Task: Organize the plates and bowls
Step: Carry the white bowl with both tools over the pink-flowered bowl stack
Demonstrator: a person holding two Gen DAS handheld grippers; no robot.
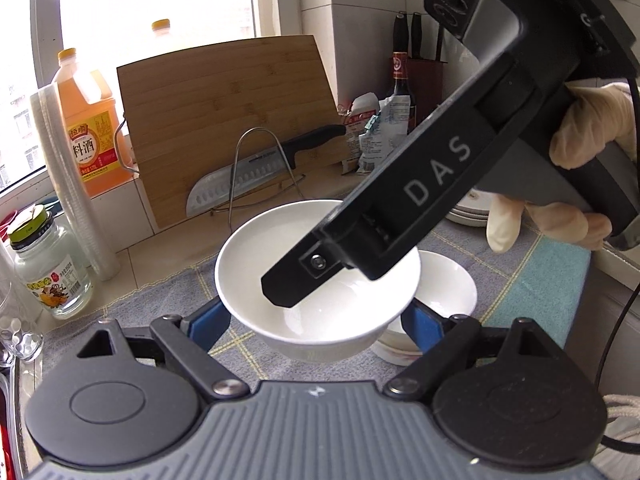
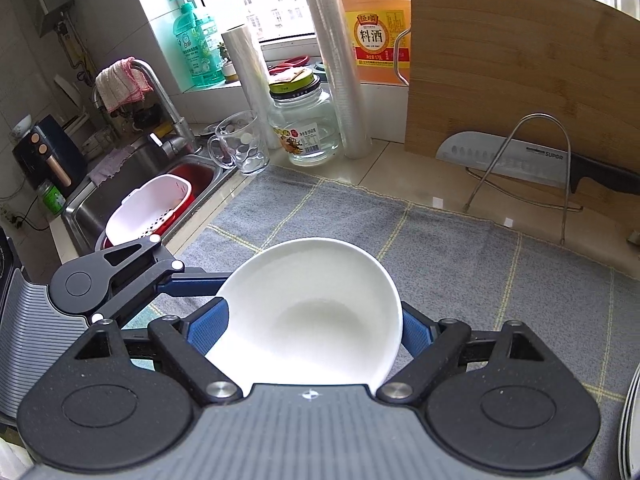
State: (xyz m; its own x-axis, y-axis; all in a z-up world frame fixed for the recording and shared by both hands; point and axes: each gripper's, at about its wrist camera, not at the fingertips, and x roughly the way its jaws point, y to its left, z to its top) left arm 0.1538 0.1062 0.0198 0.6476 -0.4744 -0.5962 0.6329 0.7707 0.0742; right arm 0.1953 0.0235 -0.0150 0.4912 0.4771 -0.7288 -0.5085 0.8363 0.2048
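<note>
Bowl in your left gripper: a white bowl [image 1: 316, 280] sat between the blue pads [image 1: 210, 326] of your left gripper [image 1: 316, 330], clamped at its sides and lifted over the grey checked cloth [image 1: 160, 308].
Left gripper state: you had its jaws closed on that bowl, one pad on each side.
Bowl in your right gripper: a second white bowl [image 2: 316, 312] was gripped between the blue pads [image 2: 208, 330] of your right gripper [image 2: 316, 336], tilted, its hollow facing the camera, above the same cloth [image 2: 460, 248].
Right gripper state: you had it clamped on that bowl from both sides.
Right gripper in the left view: its black finger [image 1: 304, 276] reached over the bowl you held on the left; your gloved hand [image 1: 588, 128] gripped its handle.
Bowl on the cloth: another white bowl [image 1: 448, 288] rested just behind the left-held one, on a plate [image 1: 394, 354] whose rim showed beneath it.
Plate stack: white plates [image 1: 468, 212] lay near your right hand at the cloth's far edge.
Backdrop: a bamboo cutting board [image 2: 520, 80] leaned on the wall, with a knife [image 2: 520, 160] on a wire stand [image 2: 520, 168] before it.
Left of the board: an orange bottle [image 2: 376, 20], a glass jar [image 2: 304, 120] and a glass mug [image 2: 240, 144] stood beside the sink [image 2: 132, 184].
</note>
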